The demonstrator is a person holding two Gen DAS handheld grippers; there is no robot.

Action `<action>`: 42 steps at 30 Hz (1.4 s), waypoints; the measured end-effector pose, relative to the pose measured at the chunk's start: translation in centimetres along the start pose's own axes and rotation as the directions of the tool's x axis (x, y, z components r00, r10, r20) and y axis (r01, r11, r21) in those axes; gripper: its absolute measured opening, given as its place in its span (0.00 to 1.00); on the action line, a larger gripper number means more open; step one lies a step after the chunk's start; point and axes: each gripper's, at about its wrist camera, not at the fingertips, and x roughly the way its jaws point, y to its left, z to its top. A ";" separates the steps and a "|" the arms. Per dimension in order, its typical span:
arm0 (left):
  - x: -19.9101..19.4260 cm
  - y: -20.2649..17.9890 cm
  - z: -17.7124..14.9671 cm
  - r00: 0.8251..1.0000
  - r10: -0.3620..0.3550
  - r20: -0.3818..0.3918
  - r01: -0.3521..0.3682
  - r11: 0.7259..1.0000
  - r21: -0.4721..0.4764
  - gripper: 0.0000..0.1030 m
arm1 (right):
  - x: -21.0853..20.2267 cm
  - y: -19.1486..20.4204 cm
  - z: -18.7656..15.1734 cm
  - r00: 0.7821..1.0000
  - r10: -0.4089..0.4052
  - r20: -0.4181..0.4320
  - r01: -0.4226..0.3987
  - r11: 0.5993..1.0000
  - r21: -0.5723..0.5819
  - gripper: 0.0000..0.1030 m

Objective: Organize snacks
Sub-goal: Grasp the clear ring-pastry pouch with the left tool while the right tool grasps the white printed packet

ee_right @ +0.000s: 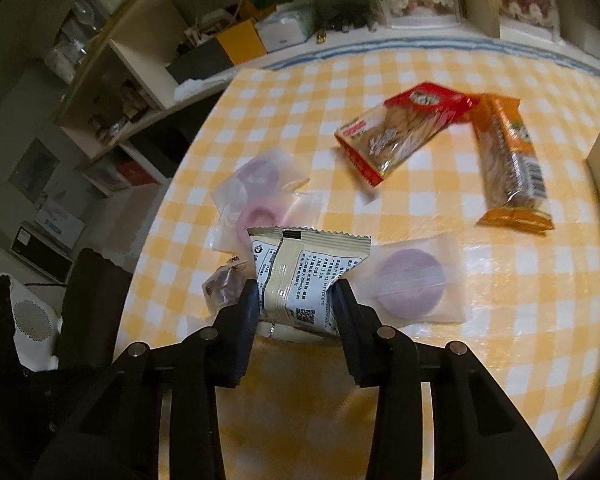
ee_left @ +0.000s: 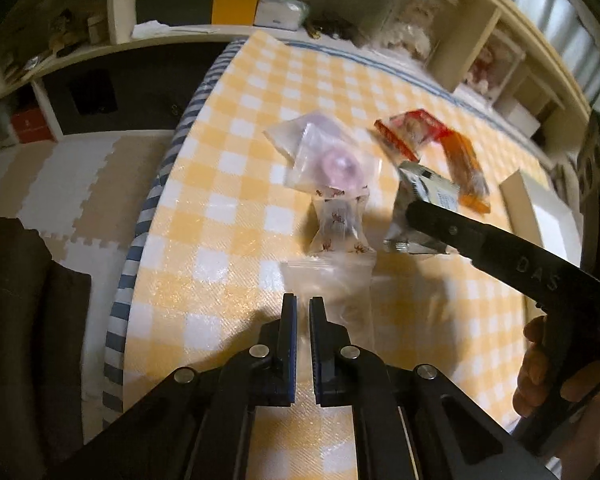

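My right gripper [ee_right: 296, 292] is shut on a silvery cream snack packet [ee_right: 300, 272] with printed text, held just above the yellow checked tablecloth [ee_right: 500, 320]. In the left wrist view that packet [ee_left: 420, 188] hangs from the right gripper's black finger [ee_left: 420, 216]. My left gripper [ee_left: 303, 308] is shut low over the cloth, its pads pinching the near edge of a clear film packet [ee_left: 340, 284]. In the right wrist view that packet shows a purple disc [ee_right: 414, 280]. Beyond it lie a small clear candy packet with red print [ee_left: 340, 224] and pink ring sweets in clear wrap [ee_left: 332, 160].
A red cracker packet [ee_right: 400, 132] and an orange one [ee_right: 512, 168] lie at the far right of the table. A white box [ee_left: 540, 208] stands at the right edge. The striped table edge [ee_left: 160, 184] drops to floor mats on the left. Cluttered shelves [ee_left: 220, 12] line the back.
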 end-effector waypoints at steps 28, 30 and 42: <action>3.6 -5.2 -0.8 0.980 0.192 -0.042 -0.195 0.975 -0.103 0.41 | -6.4 -2.0 0.7 0.996 -0.019 0.088 0.021 1.000 -0.023 0.37; 3.3 -4.9 -0.7 0.984 0.175 -0.039 -0.178 0.977 -0.119 0.41 | -7.1 -2.3 0.8 0.995 -0.015 0.097 0.017 1.000 -0.022 0.37; -3.5 -7.8 -0.7 0.987 0.077 0.141 -0.064 0.993 -0.099 0.41 | -12.3 -4.7 1.3 0.989 -0.011 0.148 0.019 0.998 -0.055 0.37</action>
